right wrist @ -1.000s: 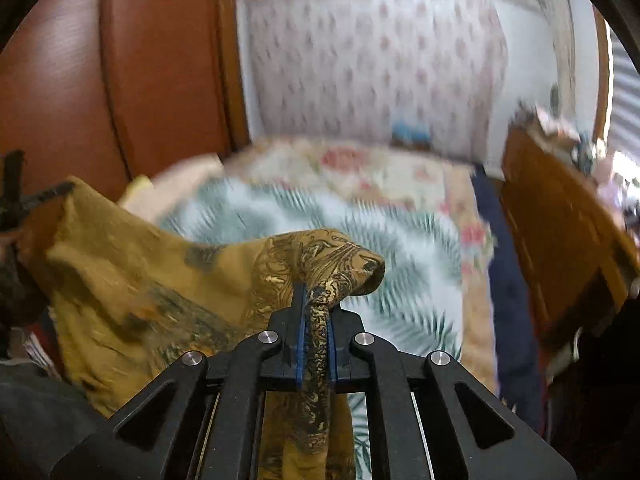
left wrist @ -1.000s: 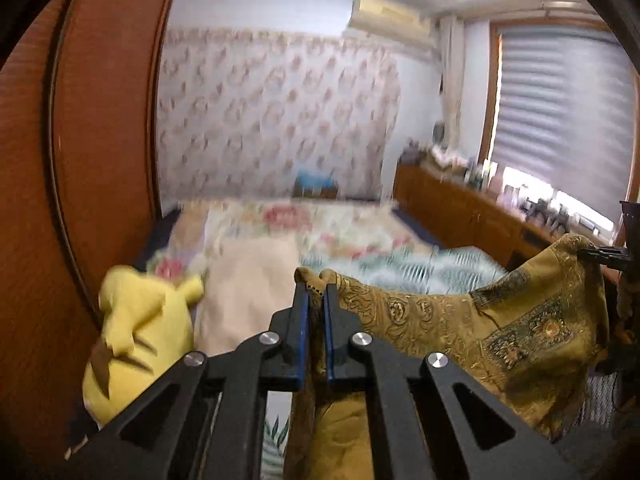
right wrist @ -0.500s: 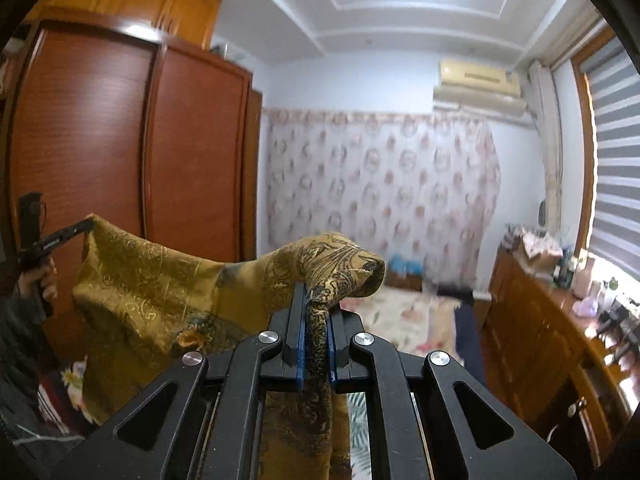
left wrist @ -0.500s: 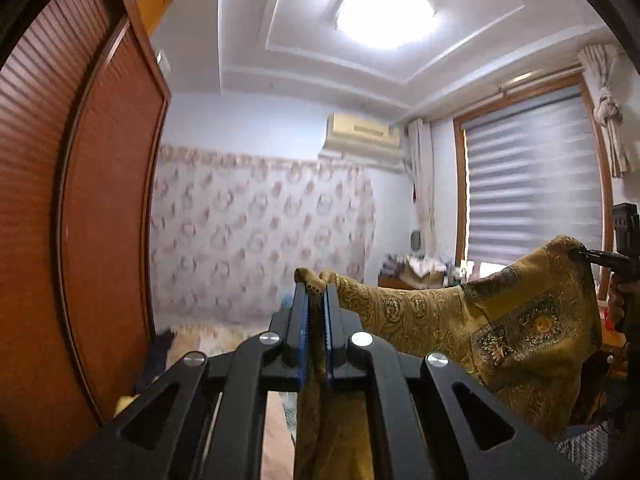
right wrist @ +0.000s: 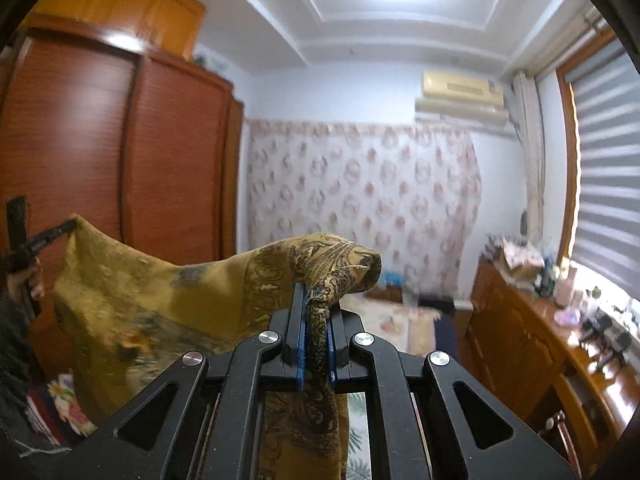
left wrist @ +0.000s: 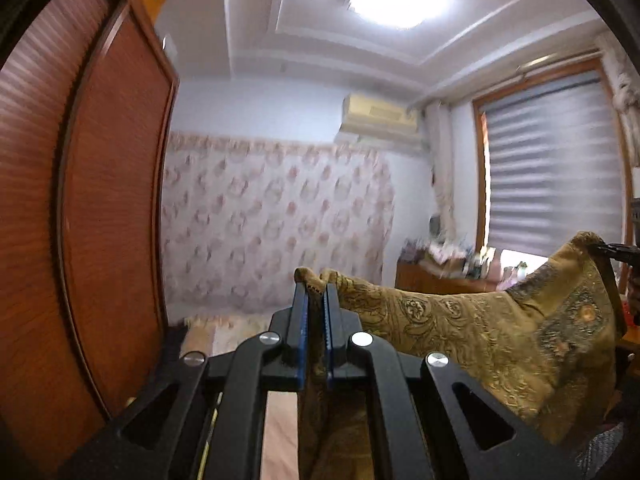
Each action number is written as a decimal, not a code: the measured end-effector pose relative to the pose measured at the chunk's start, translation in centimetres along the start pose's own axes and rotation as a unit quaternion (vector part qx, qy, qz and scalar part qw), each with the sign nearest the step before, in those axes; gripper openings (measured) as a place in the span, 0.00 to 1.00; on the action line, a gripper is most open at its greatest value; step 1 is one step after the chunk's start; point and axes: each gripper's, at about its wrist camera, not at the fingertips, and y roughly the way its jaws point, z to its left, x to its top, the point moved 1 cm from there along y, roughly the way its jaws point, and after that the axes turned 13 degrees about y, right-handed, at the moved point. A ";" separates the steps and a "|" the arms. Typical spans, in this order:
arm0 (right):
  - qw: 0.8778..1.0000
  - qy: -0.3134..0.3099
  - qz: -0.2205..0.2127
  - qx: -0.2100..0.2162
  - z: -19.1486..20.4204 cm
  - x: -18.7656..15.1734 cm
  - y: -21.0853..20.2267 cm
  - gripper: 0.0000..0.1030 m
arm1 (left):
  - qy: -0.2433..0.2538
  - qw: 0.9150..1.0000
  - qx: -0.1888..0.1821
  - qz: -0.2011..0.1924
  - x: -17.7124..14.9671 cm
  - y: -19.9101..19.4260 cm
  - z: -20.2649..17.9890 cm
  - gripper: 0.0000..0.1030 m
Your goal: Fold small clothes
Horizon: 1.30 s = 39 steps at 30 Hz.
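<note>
A mustard-gold paisley cloth (left wrist: 472, 332) hangs in the air, stretched between both grippers. My left gripper (left wrist: 315, 292) is shut on one top corner of it. My right gripper (right wrist: 315, 300) is shut on the other top corner, where the cloth (right wrist: 160, 300) bunches over the fingers. The right gripper also shows at the far right of the left wrist view (left wrist: 612, 250), and the left gripper at the far left of the right wrist view (right wrist: 48, 236). The cloth's lower part is hidden behind the gripper bodies.
A tall red-brown wardrobe (left wrist: 80, 220) stands on the left. The bed (right wrist: 384, 320) with floral bedding lies low ahead. A wooden dresser (right wrist: 540, 340) with clutter runs under the window on the right. A curtain (left wrist: 272, 220) covers the far wall.
Both grippers have risen and tilted up with the cloth; the view went from the bed and the yellow plush toy to the wall and ceiling. Both grips stay shut.
</note>
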 end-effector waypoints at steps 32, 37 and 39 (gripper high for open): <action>0.955 0.085 0.260 -0.112 -11.0 -27.5 23.3 0.54 | -0.014 0.953 -0.080 0.292 -21.9 13.9 -7.2 0.32; 0.949 0.098 0.274 -0.123 -11.6 -30.1 22.2 0.54 | -0.013 0.945 -0.074 0.318 -24.6 12.8 -7.8 0.32; 0.947 0.100 0.276 -0.132 -11.9 -30.8 21.9 0.54 | -0.015 0.944 -0.068 0.323 -25.2 12.7 -7.5 0.32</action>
